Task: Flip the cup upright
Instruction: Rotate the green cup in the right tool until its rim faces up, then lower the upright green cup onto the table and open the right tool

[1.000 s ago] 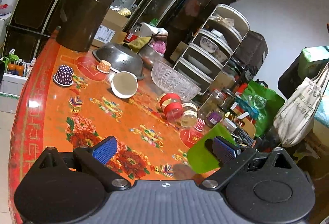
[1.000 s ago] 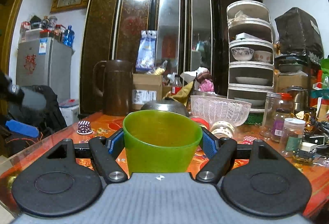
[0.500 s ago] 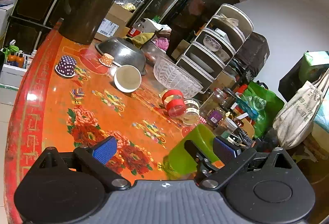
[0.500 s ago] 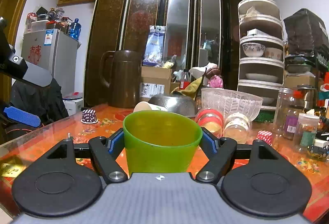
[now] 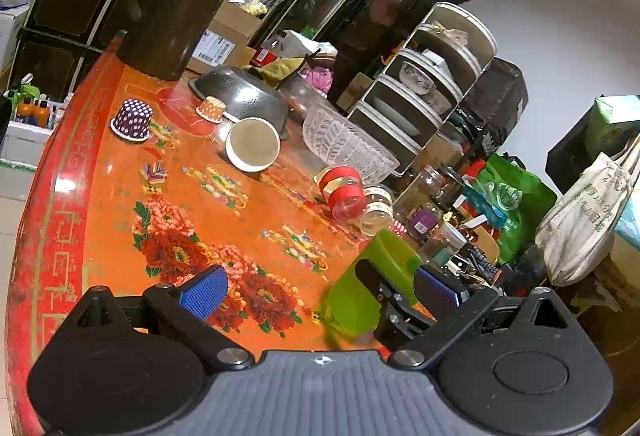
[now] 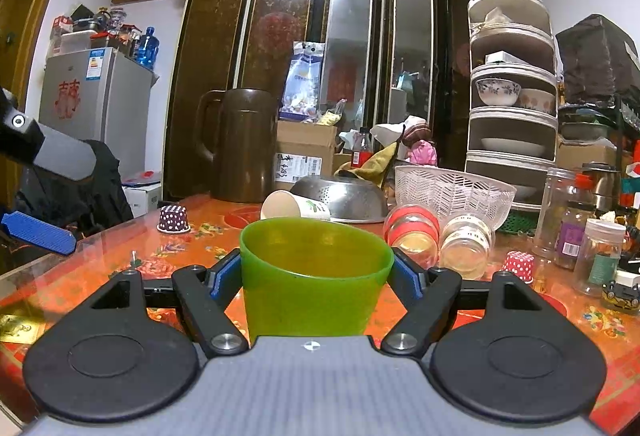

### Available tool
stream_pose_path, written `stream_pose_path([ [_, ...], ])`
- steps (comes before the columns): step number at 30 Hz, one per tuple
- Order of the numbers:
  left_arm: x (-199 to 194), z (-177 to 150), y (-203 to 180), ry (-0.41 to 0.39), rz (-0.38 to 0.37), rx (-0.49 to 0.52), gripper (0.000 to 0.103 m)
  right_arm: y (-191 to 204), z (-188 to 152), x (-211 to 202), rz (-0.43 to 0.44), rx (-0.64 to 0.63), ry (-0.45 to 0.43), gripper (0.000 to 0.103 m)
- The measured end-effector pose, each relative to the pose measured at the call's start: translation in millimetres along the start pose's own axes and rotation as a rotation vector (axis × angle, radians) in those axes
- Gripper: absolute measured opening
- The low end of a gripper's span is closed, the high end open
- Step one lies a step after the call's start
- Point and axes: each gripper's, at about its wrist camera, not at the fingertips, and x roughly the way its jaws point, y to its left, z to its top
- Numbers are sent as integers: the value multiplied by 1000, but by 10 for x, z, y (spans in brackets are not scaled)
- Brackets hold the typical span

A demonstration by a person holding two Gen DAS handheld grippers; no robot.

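Observation:
My right gripper (image 6: 316, 274) is shut on a green plastic cup (image 6: 312, 276), held upright with its mouth up, just above the orange floral table (image 6: 120, 256). In the left wrist view the same green cup (image 5: 360, 292) shows at lower right with the right gripper's finger across it. My left gripper (image 5: 320, 288) is open and empty, hovering over the table's near edge. A white paper cup (image 5: 252, 144) lies on its side mid-table, and it also shows in the right wrist view (image 6: 294, 206).
An upside-down metal colander (image 5: 240, 96), a clear patterned bowl (image 5: 344, 144), a brown jug (image 5: 172, 8), a purple dotted cupcake liner (image 5: 132, 118) and lying jars (image 5: 344, 192) crowd the far table. Bottles and jars (image 6: 592, 236) stand at right.
The green cup in my right gripper has come nearer to the left gripper and lower toward the table. The left gripper stays open and has shifted little.

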Motion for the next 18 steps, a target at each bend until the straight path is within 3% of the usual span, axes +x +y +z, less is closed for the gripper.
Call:
stream_pose_path([
  [9,17,-15,59,1,26,-19,100,-12,13,49,16,14,18,81],
  [14,32,-25,66,2,43,-10,101,-25,28,39,25,30,11,92],
  [18,41,-60,14,-18,76,61,101,-59,21,-15,35,48,8,102],
])
